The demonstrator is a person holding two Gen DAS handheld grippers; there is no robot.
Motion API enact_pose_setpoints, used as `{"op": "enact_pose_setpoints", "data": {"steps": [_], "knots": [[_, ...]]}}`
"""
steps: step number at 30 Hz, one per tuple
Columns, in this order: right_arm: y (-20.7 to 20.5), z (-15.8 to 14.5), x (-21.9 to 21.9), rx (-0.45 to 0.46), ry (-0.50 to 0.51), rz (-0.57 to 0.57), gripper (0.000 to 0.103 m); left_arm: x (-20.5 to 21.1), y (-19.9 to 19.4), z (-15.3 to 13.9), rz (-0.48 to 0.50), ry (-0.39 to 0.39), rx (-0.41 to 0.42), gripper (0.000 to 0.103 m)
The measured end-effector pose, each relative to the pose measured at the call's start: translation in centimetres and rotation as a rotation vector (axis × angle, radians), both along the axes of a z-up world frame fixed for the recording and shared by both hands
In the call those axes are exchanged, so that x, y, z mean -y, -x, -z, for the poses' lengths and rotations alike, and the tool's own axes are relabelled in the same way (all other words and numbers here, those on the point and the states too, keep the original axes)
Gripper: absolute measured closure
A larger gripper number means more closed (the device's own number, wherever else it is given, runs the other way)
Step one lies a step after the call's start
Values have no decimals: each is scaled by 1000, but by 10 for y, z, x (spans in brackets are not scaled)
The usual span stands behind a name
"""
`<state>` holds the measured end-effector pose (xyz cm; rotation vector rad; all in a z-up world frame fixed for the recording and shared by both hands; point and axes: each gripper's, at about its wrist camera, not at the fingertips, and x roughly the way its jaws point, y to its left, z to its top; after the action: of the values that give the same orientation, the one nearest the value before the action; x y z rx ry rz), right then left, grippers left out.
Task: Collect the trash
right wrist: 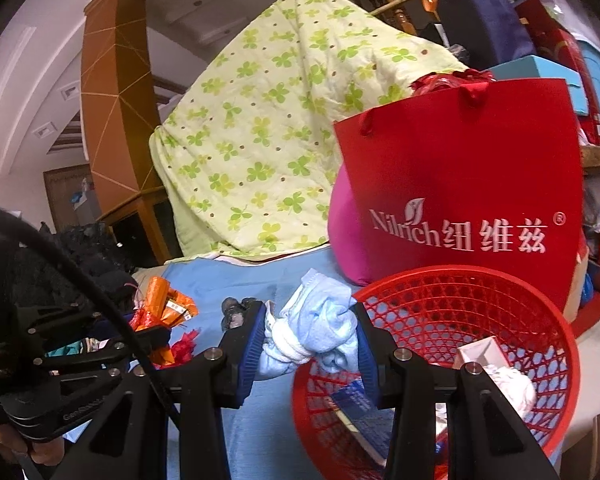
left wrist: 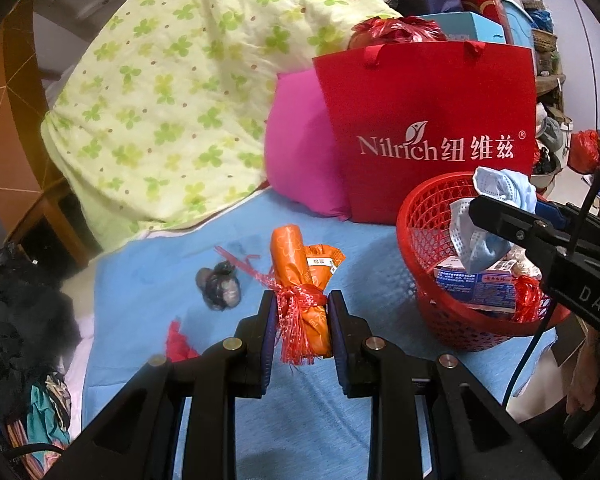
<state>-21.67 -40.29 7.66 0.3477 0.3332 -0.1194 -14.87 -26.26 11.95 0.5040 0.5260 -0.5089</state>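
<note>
The left tool (left wrist: pixel 302 312) is clamped tight on an orange wrapper (left wrist: pixel 300 264) tied with red ribbon, carried just above the blue sheet (left wrist: pixel 160 280) of the bed. The right tool (right wrist: pixel 310 340) pinches a wad of blue masks (right wrist: pixel 320 324), jaws only partly closed because the wad is bulky. In the right view the wad hangs over the near-left rim of the red basket (right wrist: pixel 500 292), not yet over its middle.

The step in hand looks like dropping the masks. To do it well, carry the wad further right until it is wholly above the basket's mouth, then open; a loose strap could snag on a pad or drape over the rim, so a small shake may help. The basket is light, and it already holds boxes and tissue, so avoid nudging its wall.

The wrapper should follow the same way, from the left. A dark lump (left wrist: pixel 220 286) and a red scrap (left wrist: pixel 178 344) lie on the sheet at the left, left to collect.
</note>
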Motion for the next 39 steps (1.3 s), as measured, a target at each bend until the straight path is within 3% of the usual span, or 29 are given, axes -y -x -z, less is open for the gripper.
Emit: {"op": "enact_pose_setpoints", "data": {"steps": [24,33,39], "knots": [[27,5,43,7,-63,126,57,47,13,-10,124,22,-17,76],[36,16,77,-16,-187,206,57,63,17,-10,177,54,-54,76],[44,31,108,-20,-341,264,57,75,18,-9,261,120,-121,76]]}}
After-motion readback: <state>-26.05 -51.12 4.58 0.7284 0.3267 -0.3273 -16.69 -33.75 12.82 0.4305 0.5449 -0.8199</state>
